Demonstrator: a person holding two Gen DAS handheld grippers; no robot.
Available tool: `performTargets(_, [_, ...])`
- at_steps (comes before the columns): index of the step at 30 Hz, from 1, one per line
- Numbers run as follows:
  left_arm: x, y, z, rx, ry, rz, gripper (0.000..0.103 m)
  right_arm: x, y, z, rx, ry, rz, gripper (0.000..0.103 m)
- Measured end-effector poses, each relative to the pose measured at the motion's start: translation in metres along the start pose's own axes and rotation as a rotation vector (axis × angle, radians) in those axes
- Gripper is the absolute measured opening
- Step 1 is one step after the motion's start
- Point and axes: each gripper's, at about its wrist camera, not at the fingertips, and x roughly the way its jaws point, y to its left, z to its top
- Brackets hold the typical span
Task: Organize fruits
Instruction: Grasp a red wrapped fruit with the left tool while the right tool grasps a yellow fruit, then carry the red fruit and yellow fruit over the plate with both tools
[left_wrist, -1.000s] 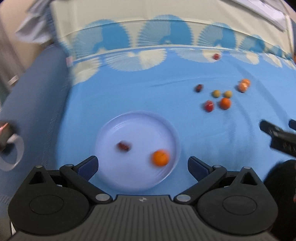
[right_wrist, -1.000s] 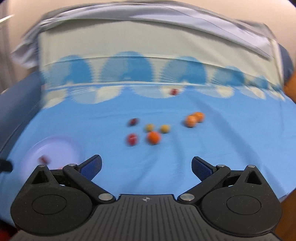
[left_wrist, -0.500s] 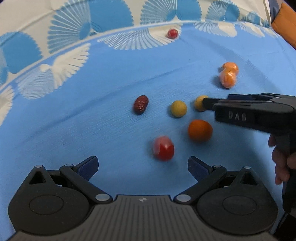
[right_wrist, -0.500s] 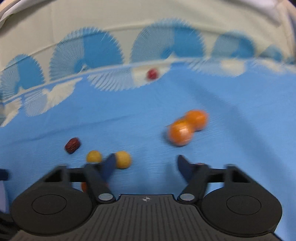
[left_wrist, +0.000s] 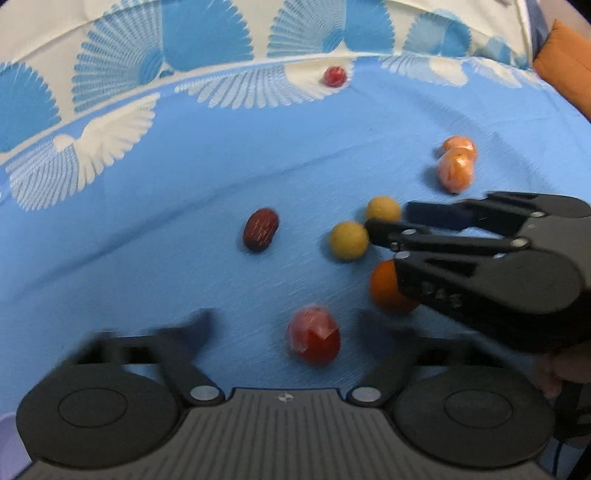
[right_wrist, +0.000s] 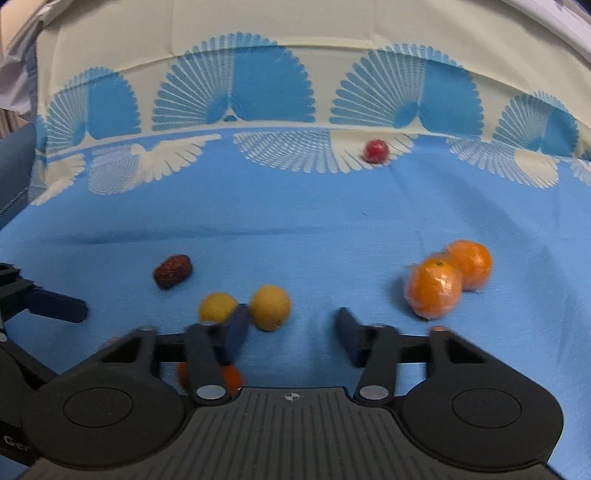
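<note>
Since the earlier frames the plate has left view, and both grippers' jaws have just been closing. The left gripper (left_wrist: 284, 325) brackets a wrapped red fruit (left_wrist: 314, 339) at lower centre, pads apart from it. The right gripper (right_wrist: 291, 328), narrowed, grips nothing; one yellow fruit (right_wrist: 269, 306) lies just beside its left finger. Beyond lie a second yellow fruit (right_wrist: 218, 306), one red date (right_wrist: 172, 270), three oranges, and one far red fruit (right_wrist: 376, 150) on blue cloth (right_wrist: 295, 221).

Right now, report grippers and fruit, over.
Left gripper just closing, fingers either side of red wrapped fruit, no contact yet. Right gripper just closing, nothing pinched, yellow fruit at its tips. Nothing blocking.
</note>
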Motion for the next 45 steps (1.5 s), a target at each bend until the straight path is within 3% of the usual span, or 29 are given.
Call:
performTargets(1, [-0.002, 0.0, 0.001, -0.002, -0.006, -0.027, 0.04, 0.0, 0.002, 0.0, -0.009, -0.005, 0.004, 0.028])
performTargets(2, [-0.006, 0.001, 0.002, -0.012, -0.019, -0.041, 0.029, 0.0, 0.004, 0.0, -0.018, -0.01, 0.01, 0.025])
performTargets(4, [-0.013, 0.001, 0.003, -0.011, -0.044, -0.034, 0.029, -0.002, 0.002, 0.0, -0.003, -0.023, -0.005, 0.025])
performTargets(9, [-0.029, 0.005, -0.001, -0.001, -0.033, -0.005, 0.029, -0.009, -0.023, 0.001, 0.102, -0.066, -0.156, 0.025])
performTargets(14, [-0.066, 0.02, -0.003, -0.048, -0.021, 0.05, 0.029, -0.016, -0.031, -0.002, 0.133, -0.058, -0.199, 0.025])
performTargets(19, [-0.117, 0.039, -0.008, -0.084, -0.008, 0.176, 0.029, -0.051, -0.009, 0.007, 0.119, -0.097, -0.207, 0.025])
performTargets(23, [-0.161, 0.061, -0.024, -0.154, 0.001, 0.241, 0.029, -0.105, 0.024, 0.007, 0.075, -0.166, -0.229, 0.025])
performTargets(31, [-0.241, 0.101, -0.075, -0.284, -0.022, 0.307, 0.029, -0.191, 0.087, -0.015, 0.028, -0.149, -0.105, 0.025])
performTargets(38, [-0.293, 0.124, -0.116, -0.379, -0.066, 0.325, 0.029, -0.229, 0.16, -0.029, -0.05, -0.127, 0.029, 0.025])
performTargets(45, [-0.317, 0.142, -0.139, -0.435, -0.1, 0.316, 0.029, -0.253, 0.218, -0.028, -0.158, -0.145, 0.109, 0.025])
